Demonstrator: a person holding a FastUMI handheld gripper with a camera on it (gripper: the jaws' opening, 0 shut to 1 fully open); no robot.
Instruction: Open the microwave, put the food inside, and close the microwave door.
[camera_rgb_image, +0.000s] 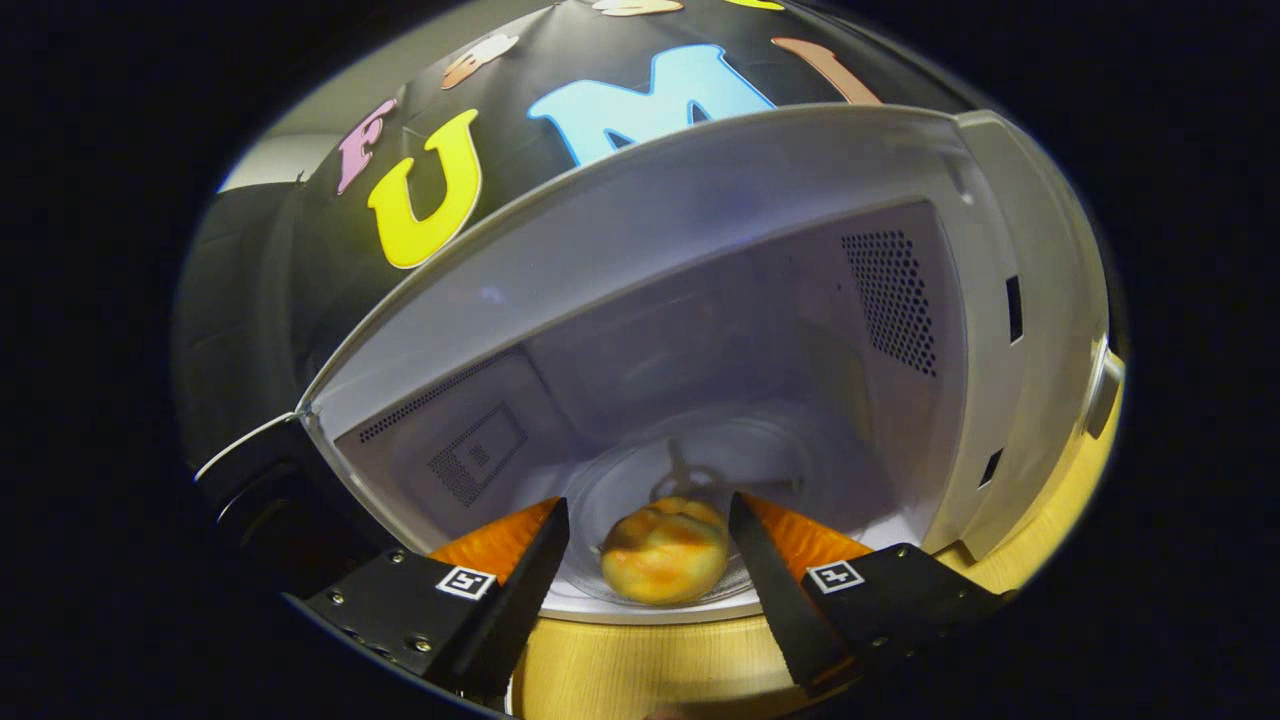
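The white microwave (700, 200) stands with its door (250, 500) swung out to the left, so the cavity is exposed. A round golden bread bun (665, 555) rests on the front part of the glass turntable (760, 450) inside. My gripper (650, 505) is open at the cavity's mouth, with the bun between its two fingers. A small gap shows on the left side; the right finger is very close to the bun, and I cannot tell whether it touches.
The microwave sits on a light wooden table (640, 670). Perforated vents mark the cavity's left wall (470, 460) and right wall (890, 300). The control side of the microwave (1050, 300) rises to the right of the opening.
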